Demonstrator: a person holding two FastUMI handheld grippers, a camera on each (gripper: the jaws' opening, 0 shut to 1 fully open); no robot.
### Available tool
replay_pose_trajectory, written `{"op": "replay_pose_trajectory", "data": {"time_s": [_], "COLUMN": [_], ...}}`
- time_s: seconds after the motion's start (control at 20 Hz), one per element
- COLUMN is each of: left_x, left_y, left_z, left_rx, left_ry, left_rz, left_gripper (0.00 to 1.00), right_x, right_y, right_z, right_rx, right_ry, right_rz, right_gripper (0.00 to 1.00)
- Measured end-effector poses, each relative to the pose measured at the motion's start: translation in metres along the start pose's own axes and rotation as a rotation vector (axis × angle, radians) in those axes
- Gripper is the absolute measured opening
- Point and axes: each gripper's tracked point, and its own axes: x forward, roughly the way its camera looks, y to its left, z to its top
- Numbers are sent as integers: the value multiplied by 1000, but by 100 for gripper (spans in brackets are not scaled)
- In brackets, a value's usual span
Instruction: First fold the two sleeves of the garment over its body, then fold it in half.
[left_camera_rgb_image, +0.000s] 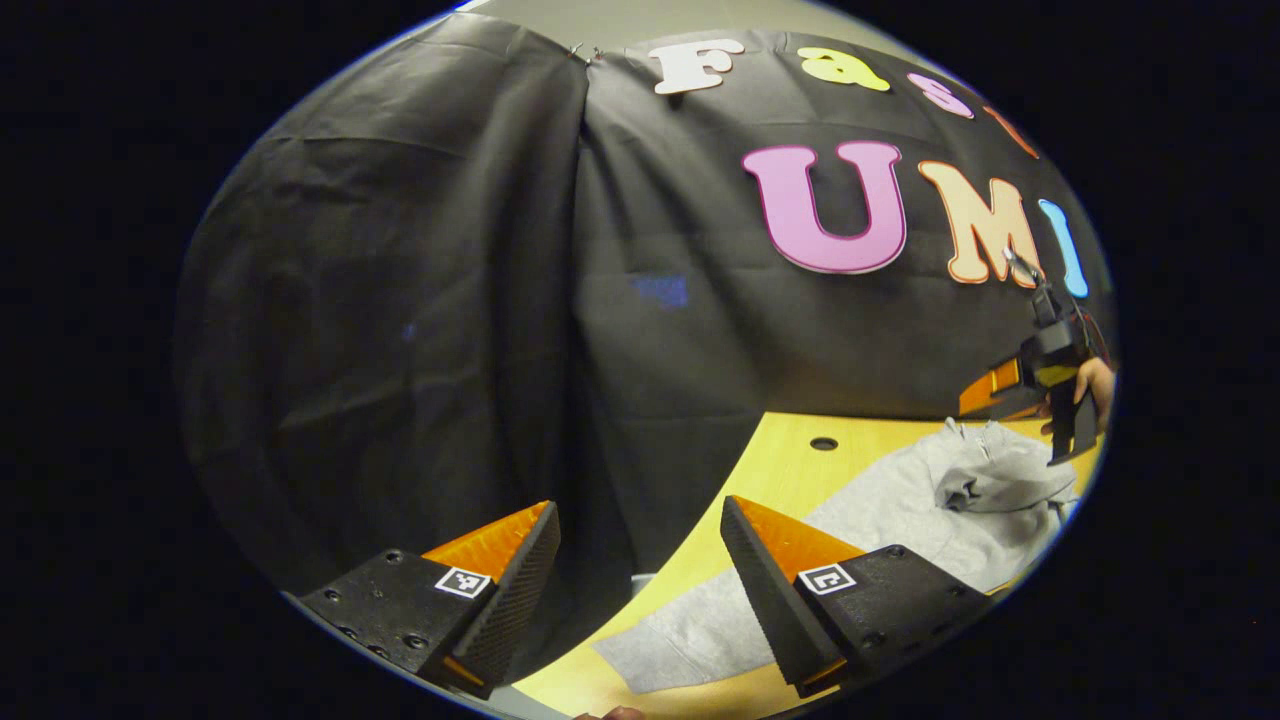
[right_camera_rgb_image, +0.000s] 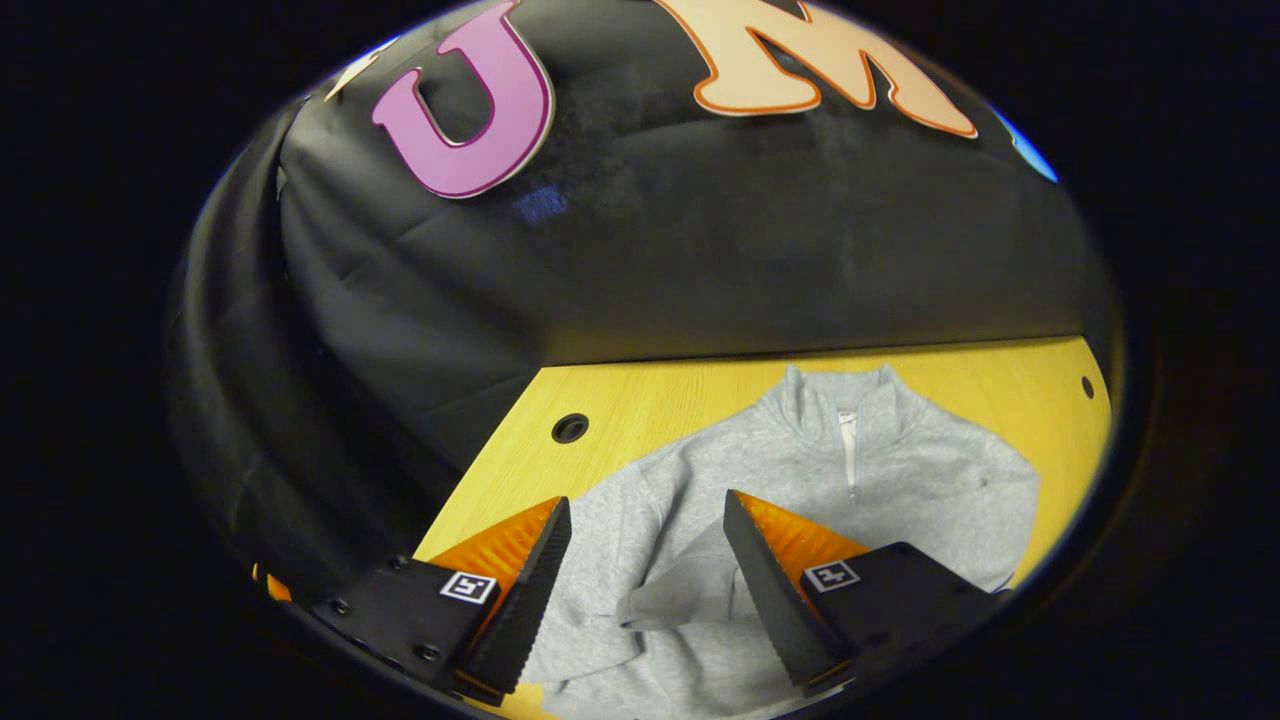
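Black cloth is being hung as the booth's wall (left_camera_rgb_image: 420, 300) behind a yellow wooden table (right_camera_rgb_image: 650, 400), in which a round cable hole (right_camera_rgb_image: 570, 428) is being shown near the back edge. On that table a grey garment (right_camera_rgb_image: 800, 470) with a short zip at the collar (right_camera_rgb_image: 848, 440) is being laid flat, its collar turned toward the wall. In the right gripper view, one sleeve (right_camera_rgb_image: 680, 595) is being seen folded across the body, its cuff lying between the fingers of the right gripper (right_camera_rgb_image: 645, 580). That gripper's jaws are being held wide apart above the garment, and nothing is being gripped by them. In the left gripper view, the left gripper (left_camera_rgb_image: 640, 585) is also being held wide open and empty, over the near edge of the table, with the garment's hem lying just below it. Farther off in that view, the right gripper is being carried by a hand (left_camera_rgb_image: 1092, 385) above the garment's collar end.
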Motion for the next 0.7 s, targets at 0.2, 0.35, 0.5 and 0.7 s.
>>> {"op": "replay_pose_trajectory", "data": {"time_s": [0.2,0.35,0.5,0.7], "left_x": [9,8,10,13], "left_y": [3,3,1,-6], "left_z": [-49,-95,-121,-149], "left_rx": [17,-9,-36,-49], "left_ry": [109,225,298,369], "left_rz": [-2,0,8,-15], "left_gripper": [99,96,96,96], "right_x": [-23,-40,-49,-63], "right_y": [-14,-26,-41,-52], "right_z": [9,10,21,31], "right_rx": [-83,-119,-118,-41], "right_ry": [-41,-61,-107,-136], "right_rz": [-21,-42,-82,-100], "right_gripper": [96,97,97,97]}}
